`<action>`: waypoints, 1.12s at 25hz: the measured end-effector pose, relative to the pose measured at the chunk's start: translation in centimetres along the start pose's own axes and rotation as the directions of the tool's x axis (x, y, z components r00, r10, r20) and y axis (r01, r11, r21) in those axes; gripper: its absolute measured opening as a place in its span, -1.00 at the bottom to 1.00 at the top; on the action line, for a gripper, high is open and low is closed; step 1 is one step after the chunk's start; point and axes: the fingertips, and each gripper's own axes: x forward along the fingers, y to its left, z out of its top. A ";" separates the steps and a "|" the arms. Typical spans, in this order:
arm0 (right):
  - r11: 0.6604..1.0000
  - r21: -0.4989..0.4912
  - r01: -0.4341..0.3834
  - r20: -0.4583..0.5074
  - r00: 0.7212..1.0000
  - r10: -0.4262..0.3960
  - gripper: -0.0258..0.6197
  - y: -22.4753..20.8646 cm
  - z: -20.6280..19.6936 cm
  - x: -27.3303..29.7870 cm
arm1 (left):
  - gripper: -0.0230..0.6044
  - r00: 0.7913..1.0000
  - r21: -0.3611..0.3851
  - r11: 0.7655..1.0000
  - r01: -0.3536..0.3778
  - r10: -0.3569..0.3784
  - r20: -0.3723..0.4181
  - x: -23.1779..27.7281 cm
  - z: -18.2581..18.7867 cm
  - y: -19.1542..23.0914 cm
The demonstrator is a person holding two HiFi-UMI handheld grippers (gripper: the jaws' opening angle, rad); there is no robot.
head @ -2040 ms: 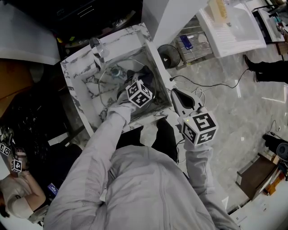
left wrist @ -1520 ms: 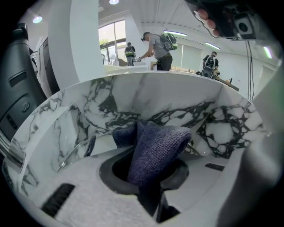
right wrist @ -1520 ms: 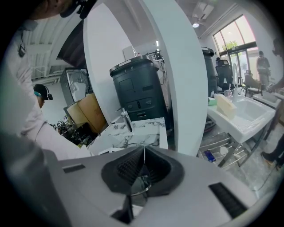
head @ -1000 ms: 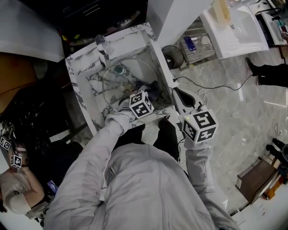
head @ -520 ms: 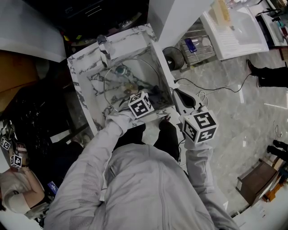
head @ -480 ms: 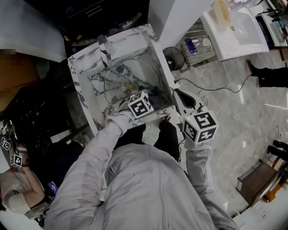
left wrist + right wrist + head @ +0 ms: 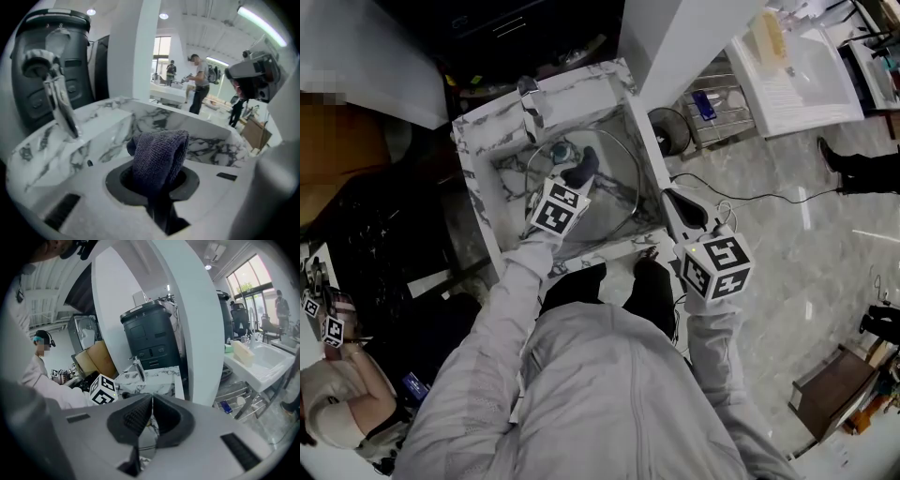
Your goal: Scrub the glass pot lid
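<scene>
Sink (image 7: 474,178): marble; we see open floor off its right rim.
Glass pot lid (image 7: 619,187): inside the sink, its edge close to the right wall.
Left gripper (image 7: 575,178): over the sink's middle, pinching a dark cloth (image 7: 159,152).
Right gripper (image 7: 151,416): just outside the sink's right rim, jaws pressed together.

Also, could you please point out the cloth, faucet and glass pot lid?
cloth (image 7: 158,159), left gripper view, its folded middle.
faucet (image 7: 60,101), left gripper view, its spout.
glass pot lid (image 7: 615,186), head view, bare glass.
</scene>
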 end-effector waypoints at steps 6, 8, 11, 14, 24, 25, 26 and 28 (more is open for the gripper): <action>1.000 -0.003 -0.005 -0.018 1.000 0.004 -0.83 0.1 -0.7 -0.1 | -0.69 0.955 0.066 0.960 -0.271 0.276 -0.108 0.1 -2.8 8.3; 1.000 0.001 -0.001 -0.027 1.000 0.001 -0.83 -0.1 -1.1 -0.4 | -0.69 0.938 0.115 0.946 -0.302 0.317 -0.143 0.7 -3.7 9.5; 1.000 0.006 0.003 -0.042 0.999 -0.003 -0.83 -0.5 -1.8 -0.6 | -0.68 0.930 0.121 0.949 -0.292 0.311 -0.194 2.3 -5.2 9.7; 1.000 0.009 0.005 -0.055 0.999 -0.004 -0.83 -0.8 -2.3 -0.7 | -0.69 0.933 0.078 0.960 -0.270 0.280 -0.226 3.9 -6.3 8.9; 1.000 0.012 0.002 -0.055 0.998 -0.001 -0.83 -1.5 -2.4 -0.5 | -0.69 0.947 0.034 0.978 -0.205 0.207 -0.245 5.1 -6.5 5.3; 1.000 0.011 0.001 -0.053 0.999 -0.001 -0.83 -1.5 -2.3 -0.6 | -0.69 0.949 0.030 0.980 -0.196 0.197 -0.246 5.3 -6.5 4.8; 1.000 0.011 0.002 -0.052 0.999 -0.001 -0.83 -1.5 -2.3 -0.6 | -0.69 0.951 0.031 0.982 -0.185 0.187 -0.247 5.4 -6.5 4.3; 1.000 0.011 0.003 -0.049 0.999 -0.003 -0.83 -1.5 -2.3 -0.6 | -0.69 0.954 0.034 0.986 -0.162 0.165 -0.249 5.6 -6.5 3.2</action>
